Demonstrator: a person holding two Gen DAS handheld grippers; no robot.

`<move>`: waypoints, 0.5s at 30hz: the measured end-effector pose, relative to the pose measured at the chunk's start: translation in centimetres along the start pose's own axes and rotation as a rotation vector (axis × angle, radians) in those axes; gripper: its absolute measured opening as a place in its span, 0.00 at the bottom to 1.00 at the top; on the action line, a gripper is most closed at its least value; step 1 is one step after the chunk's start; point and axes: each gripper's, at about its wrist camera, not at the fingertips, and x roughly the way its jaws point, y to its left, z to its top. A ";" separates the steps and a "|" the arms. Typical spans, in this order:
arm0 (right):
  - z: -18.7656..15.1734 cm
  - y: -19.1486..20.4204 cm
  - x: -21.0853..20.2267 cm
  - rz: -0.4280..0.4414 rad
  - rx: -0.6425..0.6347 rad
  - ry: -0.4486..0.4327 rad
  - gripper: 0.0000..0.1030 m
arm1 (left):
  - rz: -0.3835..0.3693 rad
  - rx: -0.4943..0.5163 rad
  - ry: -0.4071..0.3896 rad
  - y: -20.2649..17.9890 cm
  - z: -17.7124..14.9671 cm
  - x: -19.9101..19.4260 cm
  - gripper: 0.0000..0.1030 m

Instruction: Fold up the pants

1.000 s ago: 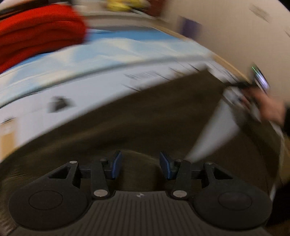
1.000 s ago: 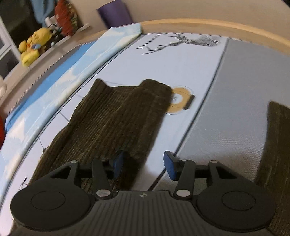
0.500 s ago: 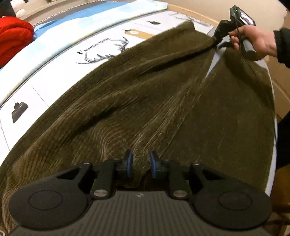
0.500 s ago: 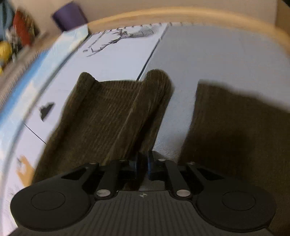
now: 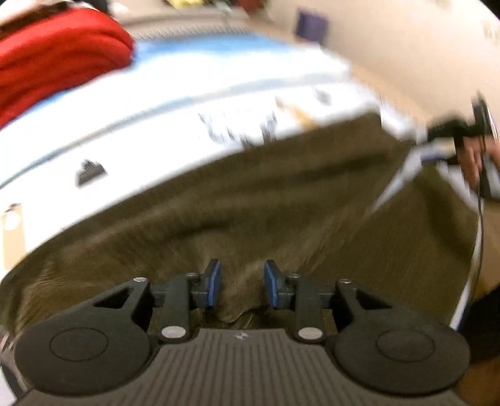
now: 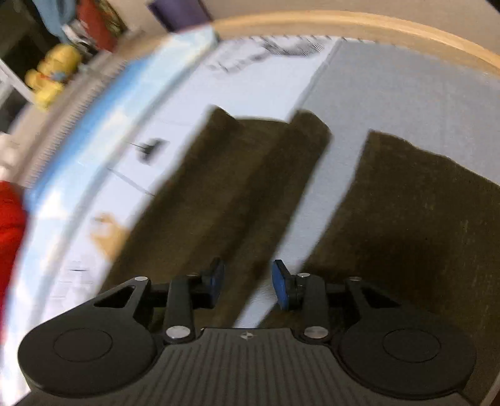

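Note:
Dark olive corduroy pants (image 5: 281, 203) lie spread over the bed. My left gripper (image 5: 242, 282) hovers at their near edge. Its jaws are opening, and a raised fold of cloth stands between the blue pads (image 5: 214, 281) without being pinched. At the far right of the left wrist view a person's hand (image 5: 475, 156) holds my right gripper (image 5: 432, 137) at the pants' far end. In the right wrist view my right gripper (image 6: 248, 282) is opening over the edge of one pant leg (image 6: 234, 187). Grey sheet shows beside its right pad. Another part of the pants (image 6: 422, 218) lies to the right. Both views are blurred.
The bedsheet (image 5: 156, 125) is white with dark prints, a blue band and a grey panel (image 6: 390, 87). A red blanket (image 5: 47, 62) is piled at the far left. A wooden bed rim (image 6: 375, 28) curves behind, with a yellow plush toy (image 6: 50, 75) beyond it.
Half a second ago both grippers were pinched shut on corduroy; now both pairs of jaws have parted. Both views have shifted and blurred, and the right hand has swung sideways.

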 end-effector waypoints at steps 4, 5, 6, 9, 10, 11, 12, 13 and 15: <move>-1.2 1.5 -7.7 0.128 -0.153 -0.126 0.37 | 0.069 -0.160 -0.076 1.2 -1.7 -7.4 0.50; -1.5 1.4 -9.6 0.164 -0.183 -0.161 0.41 | 0.085 -0.182 -0.090 1.6 -2.0 -8.7 0.54; -1.7 1.2 -11.1 0.191 -0.210 -0.192 0.45 | 0.103 -0.200 -0.106 1.8 -3.2 -10.6 0.57; -3.2 -0.4 -14.7 0.212 -0.296 -0.254 0.49 | 0.183 -0.228 -0.138 3.2 -7.4 -15.3 0.60; -4.0 -1.2 -15.6 0.208 -0.317 -0.254 0.49 | 0.212 -0.231 -0.142 3.5 -9.0 -16.5 0.60; -4.8 -2.0 -15.9 0.206 -0.326 -0.236 0.49 | 0.251 -0.231 -0.141 3.8 -10.5 -17.7 0.58; -5.4 -2.8 -15.9 0.201 -0.320 -0.204 0.49 | 0.294 -0.226 -0.129 4.6 -12.3 -18.3 0.39; -5.7 -3.7 -16.0 0.200 -0.307 -0.186 0.49 | 0.334 -0.225 -0.091 5.7 -14.1 -18.5 0.27; -6.1 -4.9 -16.8 0.197 -0.312 -0.171 0.49 | 0.357 -0.284 -0.007 8.2 -17.0 -18.8 0.12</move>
